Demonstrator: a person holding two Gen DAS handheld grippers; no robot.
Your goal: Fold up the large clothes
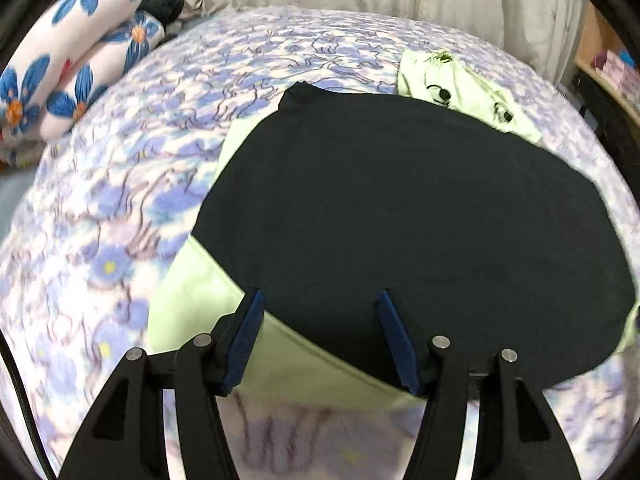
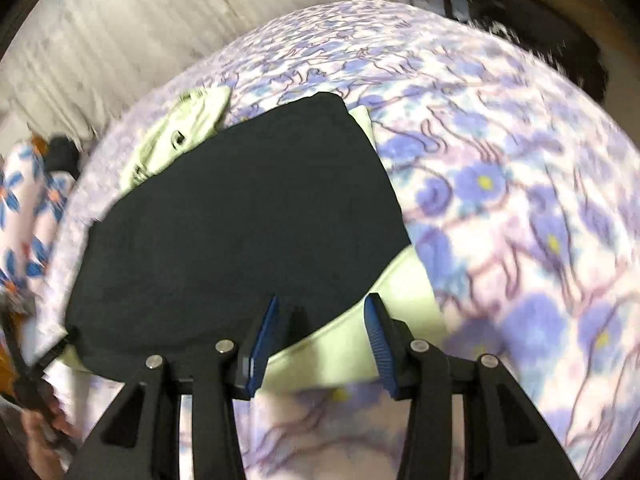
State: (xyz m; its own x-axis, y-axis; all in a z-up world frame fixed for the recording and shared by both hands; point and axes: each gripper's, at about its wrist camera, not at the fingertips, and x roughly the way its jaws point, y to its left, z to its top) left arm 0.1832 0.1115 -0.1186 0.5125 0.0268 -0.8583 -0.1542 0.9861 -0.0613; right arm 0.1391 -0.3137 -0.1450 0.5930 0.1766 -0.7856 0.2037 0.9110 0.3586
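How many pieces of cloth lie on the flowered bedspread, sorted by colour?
Black garment: 1
Pale green cloth beneath the black one: 1
Pale green printed garment at its far edge: 1
Total: 3

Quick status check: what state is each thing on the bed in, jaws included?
Black garment: spread flat over the green one.
Light green garment: flat underneath, edges showing.
Green printed garment: crumpled, far side.
Left gripper: jaws open, empty.
Right gripper: jaws open, empty.

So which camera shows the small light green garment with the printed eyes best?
The left wrist view: the light green garment lies sharp there, its print readable. In the right wrist view it is blurred, partly hidden behind the black cloth.
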